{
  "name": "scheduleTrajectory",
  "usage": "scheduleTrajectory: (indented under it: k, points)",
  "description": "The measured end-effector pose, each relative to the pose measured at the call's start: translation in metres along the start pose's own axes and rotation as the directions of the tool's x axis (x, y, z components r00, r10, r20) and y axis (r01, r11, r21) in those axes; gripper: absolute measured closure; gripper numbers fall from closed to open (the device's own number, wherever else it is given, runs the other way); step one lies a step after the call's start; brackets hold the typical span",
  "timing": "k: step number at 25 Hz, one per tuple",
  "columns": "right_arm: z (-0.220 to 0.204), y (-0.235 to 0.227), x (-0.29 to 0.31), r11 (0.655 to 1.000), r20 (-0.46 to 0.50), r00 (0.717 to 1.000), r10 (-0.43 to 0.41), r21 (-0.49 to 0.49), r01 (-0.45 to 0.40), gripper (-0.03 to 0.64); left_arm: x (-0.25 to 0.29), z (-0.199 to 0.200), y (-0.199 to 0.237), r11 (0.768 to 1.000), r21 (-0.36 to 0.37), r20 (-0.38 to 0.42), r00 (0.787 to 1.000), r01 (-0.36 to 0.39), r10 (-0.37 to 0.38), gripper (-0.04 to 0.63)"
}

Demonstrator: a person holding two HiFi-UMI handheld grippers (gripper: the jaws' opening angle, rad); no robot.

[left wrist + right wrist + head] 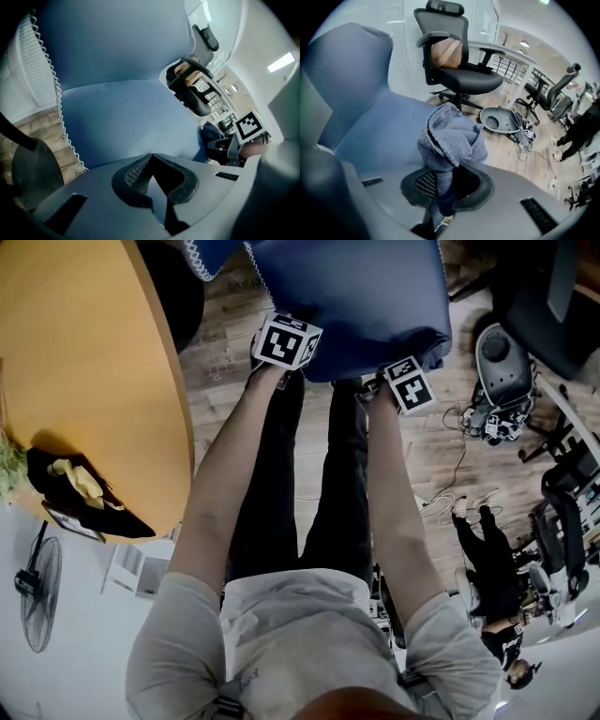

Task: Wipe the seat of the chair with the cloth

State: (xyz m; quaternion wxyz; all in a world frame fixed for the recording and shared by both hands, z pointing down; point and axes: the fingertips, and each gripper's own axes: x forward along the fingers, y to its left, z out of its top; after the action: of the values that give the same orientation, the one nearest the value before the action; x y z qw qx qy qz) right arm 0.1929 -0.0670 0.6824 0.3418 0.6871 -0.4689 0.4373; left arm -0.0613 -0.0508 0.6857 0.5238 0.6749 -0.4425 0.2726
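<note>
The blue upholstered chair (349, 298) fills the top of the head view, with both grippers held at its front edge. My right gripper (440, 174) is shut on a bunched blue-grey cloth (452, 139), which stands up from the jaws over the seat's (379, 132) right front corner. My left gripper (151, 158) is shut with nothing in it and points at the seat (126, 117) and backrest (117, 42). In the head view only the marker cubes of the left gripper (286, 340) and right gripper (410, 382) show; the fingertips are hidden.
A round yellow table (75, 362) stands to the left of the chair. A black office chair (454, 70) is behind it to the right. A grey device (501, 119) with cables lies on the wood floor, and a person in black (487, 568) is at the far right.
</note>
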Motion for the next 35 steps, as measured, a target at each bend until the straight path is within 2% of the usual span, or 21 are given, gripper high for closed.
scheduleTrajectory:
  k: [4,7,9,14,18,21,26,28,32,35]
  points:
    - [-0.001,0.002,-0.001,0.995,0.008,0.997,-0.077,0.065,0.076,0.560,-0.001,0.000,-0.001,0.999,0.024,-0.002,0.999,0.038,-0.038,0.569]
    - [-0.001,0.006,-0.002,0.989,0.013,0.993,-0.120,0.091,0.119,0.560,-0.003,-0.001,-0.001,0.998,-0.005,-0.006,0.998,0.060,-0.060,0.569]
    - [0.001,0.016,-0.004,0.989,0.020,0.992,-0.121,0.088,0.119,0.560,-0.004,-0.001,-0.002,0.997,-0.035,0.001,0.998,0.069,-0.069,0.569]
    - [0.003,0.056,-0.004,0.994,0.016,0.996,-0.091,0.057,0.090,0.560,-0.006,-0.003,-0.001,0.995,-0.051,0.010,0.997,0.081,-0.081,0.569]
    - [0.010,0.072,0.000,0.985,-0.002,0.987,-0.158,0.070,0.158,0.561,-0.010,-0.005,0.000,0.985,-0.128,0.043,0.993,0.113,-0.109,0.568]
    - [0.014,0.080,0.000,0.980,0.004,0.982,-0.188,0.064,0.187,0.565,-0.011,-0.006,0.000,0.986,-0.125,0.050,0.993,0.109,-0.103,0.569]
    - [0.030,0.109,0.003,0.990,0.029,0.990,-0.139,0.040,0.138,0.565,-0.011,-0.005,0.000,0.984,-0.140,0.059,0.993,0.113,-0.106,0.568]
    - [0.041,0.135,0.006,0.997,0.046,0.996,-0.078,0.013,0.078,0.565,-0.011,-0.004,-0.001,0.984,-0.141,0.062,0.993,0.111,-0.103,0.569]
    - [0.070,0.211,0.015,0.989,0.061,0.994,0.088,-0.125,-0.079,0.563,-0.012,-0.004,-0.003,0.983,-0.148,0.065,0.993,0.111,-0.102,0.569]
    - [0.084,0.262,0.015,0.947,0.060,0.982,0.179,-0.281,-0.155,0.563,-0.012,-0.006,-0.002,0.981,-0.157,0.067,0.993,0.111,-0.101,0.568]
